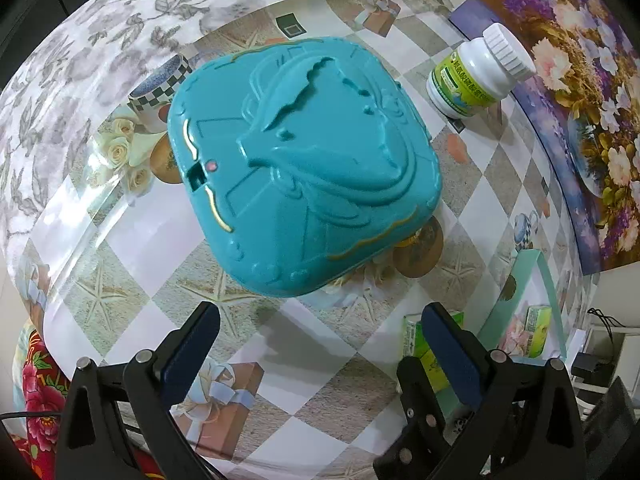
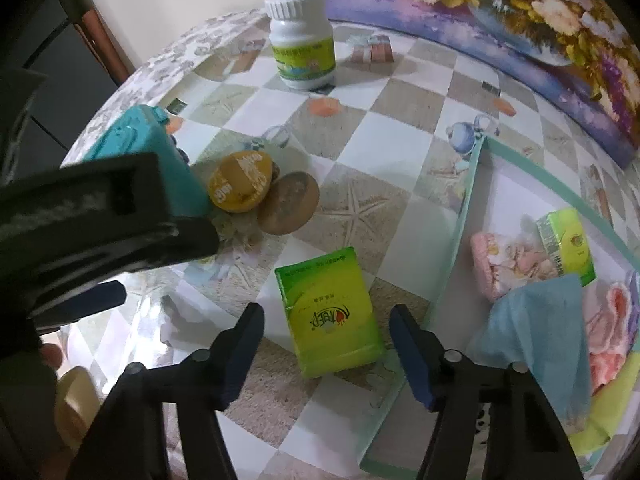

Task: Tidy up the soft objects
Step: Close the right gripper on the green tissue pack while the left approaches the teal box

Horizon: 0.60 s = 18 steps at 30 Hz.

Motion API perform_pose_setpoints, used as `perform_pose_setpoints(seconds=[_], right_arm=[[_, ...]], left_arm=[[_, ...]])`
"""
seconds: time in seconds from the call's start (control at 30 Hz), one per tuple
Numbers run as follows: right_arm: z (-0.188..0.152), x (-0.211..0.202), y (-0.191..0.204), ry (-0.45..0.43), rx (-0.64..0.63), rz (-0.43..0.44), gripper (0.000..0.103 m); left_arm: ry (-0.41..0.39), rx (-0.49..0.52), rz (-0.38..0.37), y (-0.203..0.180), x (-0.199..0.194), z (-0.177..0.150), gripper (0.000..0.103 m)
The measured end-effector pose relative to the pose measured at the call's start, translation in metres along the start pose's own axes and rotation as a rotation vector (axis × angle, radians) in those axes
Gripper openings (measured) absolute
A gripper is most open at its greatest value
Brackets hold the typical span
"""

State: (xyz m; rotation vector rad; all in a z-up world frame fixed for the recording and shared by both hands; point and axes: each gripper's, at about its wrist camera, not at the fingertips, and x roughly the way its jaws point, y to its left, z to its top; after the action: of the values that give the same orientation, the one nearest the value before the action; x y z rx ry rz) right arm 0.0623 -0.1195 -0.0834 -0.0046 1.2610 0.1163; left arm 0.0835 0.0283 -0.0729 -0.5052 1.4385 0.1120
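A green tissue pack (image 2: pixel 334 318) lies on the table between the fingers of my right gripper (image 2: pixel 326 314), which is open and empty around it. To its right a pale green tray (image 2: pixel 460 240) holds a second green tissue pack (image 2: pixel 568 244), a pink soft item (image 2: pixel 500 260), a light blue cloth (image 2: pixel 540 336) and a yellow cloth (image 2: pixel 612 404). My left gripper (image 1: pixel 320 316) is open and empty, just in front of a teal plastic case (image 1: pixel 308 164). The tray and tissue packs also show in the left wrist view (image 1: pixel 548 280).
A white pill bottle (image 2: pixel 300 40) with a green label stands at the back; it also shows in the left wrist view (image 1: pixel 476 72). A yellow round object (image 2: pixel 240 182) and a brown one (image 2: pixel 290 208) lie beside the teal case (image 2: pixel 140 148). A flower painting (image 2: pixel 520 20) leans behind the table.
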Motion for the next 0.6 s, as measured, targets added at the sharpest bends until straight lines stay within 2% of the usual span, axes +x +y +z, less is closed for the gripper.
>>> perform_pose_setpoints(seconds=[0.23,0.6], right_arm=[[0.002,0.010,-0.001,0.016,0.020,-0.006,0.056],[0.003,0.008,-0.007,0.010,0.058,0.025,0.054]], left_arm=[[0.001,0.008,-0.008,-0.004,0.001,0.002,0.101],[0.015,0.022,-0.024,-0.011,0.007,0.007,0.101]])
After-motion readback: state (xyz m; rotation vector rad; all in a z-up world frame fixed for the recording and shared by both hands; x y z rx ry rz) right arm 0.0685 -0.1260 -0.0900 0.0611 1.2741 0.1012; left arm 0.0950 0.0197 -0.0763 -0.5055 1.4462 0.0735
